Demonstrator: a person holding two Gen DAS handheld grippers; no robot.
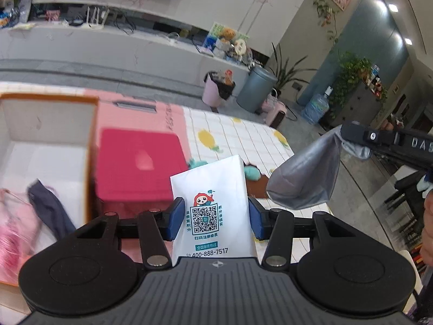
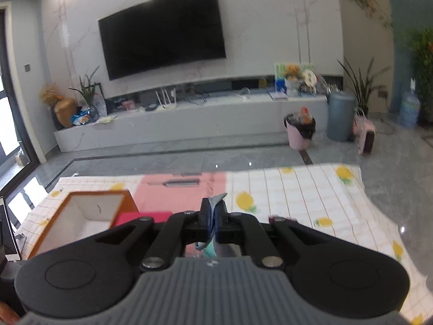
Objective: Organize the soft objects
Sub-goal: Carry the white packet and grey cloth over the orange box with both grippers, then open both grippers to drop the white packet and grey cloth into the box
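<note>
My left gripper (image 1: 213,220) is shut on a white tissue pack (image 1: 213,189) printed with a QR code and a cartoon figure; the blue pads press its two sides and it stands upright above the mat. To the right, my right gripper (image 1: 343,132) pinches a grey cloth (image 1: 305,178) that hangs down like a pouch. In the right wrist view my right gripper (image 2: 213,214) is shut on a thin fold of that grey-blue cloth (image 2: 216,200). A teal plush toy (image 1: 251,172) lies on the mat behind the pack, mostly hidden.
An orange-edged open box (image 1: 48,124) at the left holds pink and dark grey garments (image 1: 51,211). A red box (image 1: 138,168) sits on a pink case (image 1: 140,113) beside it. All rest on a pineapple-print mat (image 1: 243,135). Bins (image 1: 255,89), plants and a TV bench stand beyond.
</note>
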